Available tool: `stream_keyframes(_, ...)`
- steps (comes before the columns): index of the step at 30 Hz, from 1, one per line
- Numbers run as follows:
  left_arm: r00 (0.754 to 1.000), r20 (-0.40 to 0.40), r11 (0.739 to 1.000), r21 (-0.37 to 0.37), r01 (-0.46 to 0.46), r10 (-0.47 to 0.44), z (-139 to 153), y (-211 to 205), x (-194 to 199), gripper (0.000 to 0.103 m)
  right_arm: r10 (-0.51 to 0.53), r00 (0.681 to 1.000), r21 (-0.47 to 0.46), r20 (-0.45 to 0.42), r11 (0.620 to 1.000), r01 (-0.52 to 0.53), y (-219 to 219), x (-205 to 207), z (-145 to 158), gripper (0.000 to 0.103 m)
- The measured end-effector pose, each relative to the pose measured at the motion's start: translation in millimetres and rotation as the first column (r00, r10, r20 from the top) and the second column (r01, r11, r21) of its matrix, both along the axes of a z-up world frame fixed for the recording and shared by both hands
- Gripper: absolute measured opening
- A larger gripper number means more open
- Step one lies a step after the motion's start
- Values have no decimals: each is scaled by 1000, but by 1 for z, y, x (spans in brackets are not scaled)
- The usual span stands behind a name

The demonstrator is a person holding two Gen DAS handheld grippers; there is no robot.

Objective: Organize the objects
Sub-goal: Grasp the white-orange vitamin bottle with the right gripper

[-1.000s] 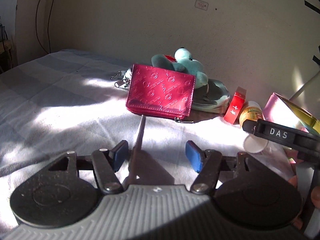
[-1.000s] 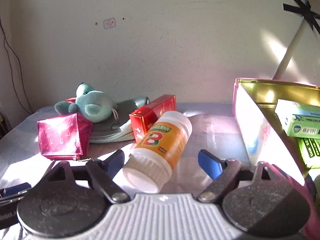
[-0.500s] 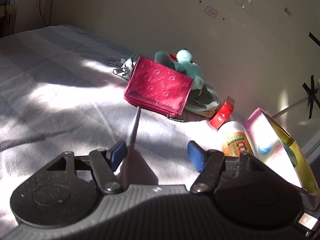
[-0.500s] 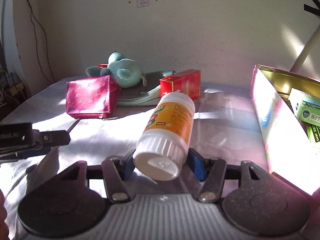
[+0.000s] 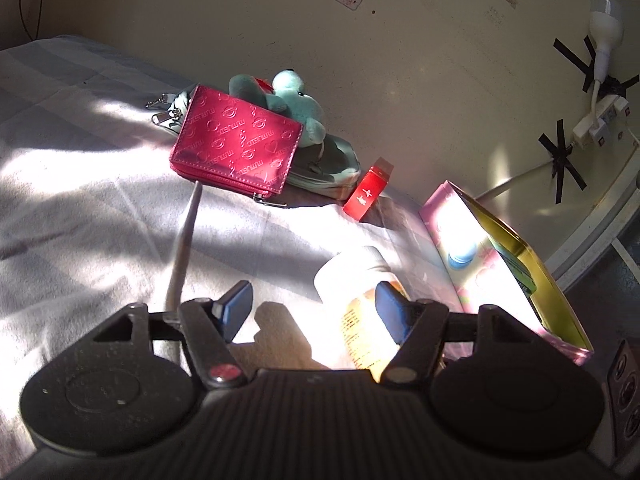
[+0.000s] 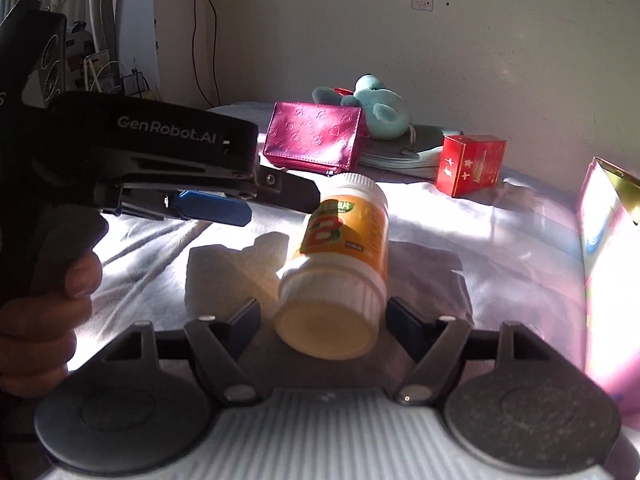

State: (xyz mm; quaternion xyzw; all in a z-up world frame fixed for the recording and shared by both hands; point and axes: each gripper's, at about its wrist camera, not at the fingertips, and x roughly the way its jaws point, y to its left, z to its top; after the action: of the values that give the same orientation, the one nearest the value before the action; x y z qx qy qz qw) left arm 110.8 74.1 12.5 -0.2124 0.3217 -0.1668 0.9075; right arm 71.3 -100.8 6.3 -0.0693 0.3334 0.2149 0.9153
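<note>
The sheet-covered surface (image 5: 100, 220) gives you your widest open run on the left side of the left wrist view, bare and sunlit right out to the frame edge. The wall (image 5: 400, 60) closes off the far side. On the right you are hemmed in by the pink box (image 5: 460, 236), open-topped with a gold lining, its near wall just beside the spot where both tongs work.

Along the wall sits a cluster, well apart from your tongs: the magenta wallet (image 5: 236, 140) leans against the teal plush (image 5: 296, 96), which rests on a grey-green pouch (image 5: 332, 160). The red carton (image 5: 366, 192) stands just beside the pouch, between it and the pink box. A clear strip of sheet separates this cluster from the bottle.

The orange-labelled bottle (image 6: 340, 248) is tipped over, its white cap towards your right gripper (image 6: 320, 312). That gripper points down at the sheet, and its jaws have just been opening. The cap sits between them: a gap shows at the left pad, and the right pad is close to the cap, so they no longer clamp it.

Your left gripper (image 5: 312, 300) comes in from the left, angled downward, your hand (image 6: 36, 320) wrapped round its grip. Its jaws have just been opening slightly and stand about half apart, gripping nothing. One fingertip reaches the bottle's far end; whether it touches, I cannot tell.
</note>
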Motion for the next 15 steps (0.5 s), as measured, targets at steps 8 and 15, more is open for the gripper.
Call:
stream_keyframes(8, 997, 69, 999, -50, -19, 22, 10, 7, -12, 70, 94, 995, -49, -23, 994, -95, 7, -4, 5, 55)
stream_keyframes(15, 995, 89, 999, -34, 35, -32, 13, 1, -14, 71, 266, 959, -230, -92, 932, -281, 1, -21, 18, 52)
